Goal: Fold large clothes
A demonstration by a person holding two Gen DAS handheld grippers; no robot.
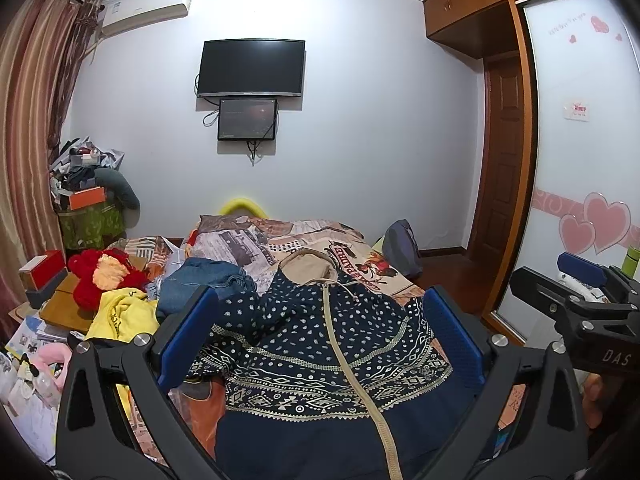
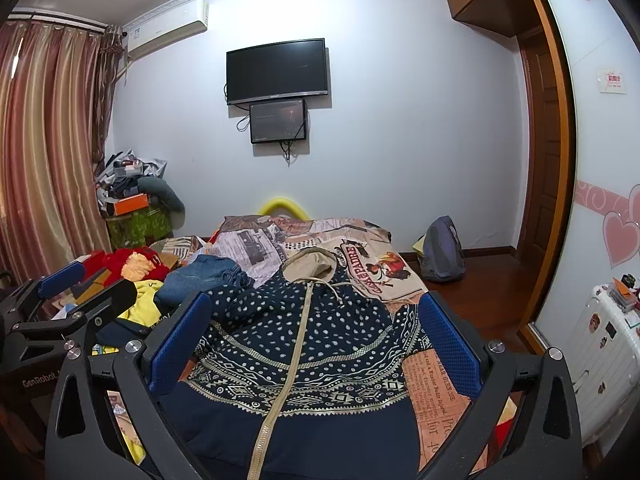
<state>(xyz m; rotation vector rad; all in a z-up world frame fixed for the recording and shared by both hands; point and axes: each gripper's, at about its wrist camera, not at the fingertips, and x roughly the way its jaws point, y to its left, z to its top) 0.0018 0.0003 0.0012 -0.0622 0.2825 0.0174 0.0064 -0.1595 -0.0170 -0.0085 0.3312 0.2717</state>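
Observation:
A navy zip hoodie point(image 1: 320, 344) with white dots, a patterned band and a beige hood lies front-up on the bed point(image 1: 360, 252), hood away from me; it also shows in the right wrist view point(image 2: 304, 344). My left gripper point(image 1: 320, 320) is open and empty above the hoodie's chest, blue pads wide apart. My right gripper point(image 2: 316, 320) is open and empty above the same area. Each gripper shows in the other's view, the right one point(image 1: 576, 280) at the right edge and the left one point(image 2: 80, 284) at the left edge. Both sleeves are hidden or folded under.
A pile of clothes lies left of the hoodie: blue jeans point(image 1: 204, 280), a yellow garment point(image 1: 120, 312), a red plush point(image 1: 100, 276). Clutter and boxes stand by the curtain. A backpack point(image 2: 442, 252) sits on the floor right of the bed. A white suitcase point(image 2: 608, 344) stands by the wardrobe.

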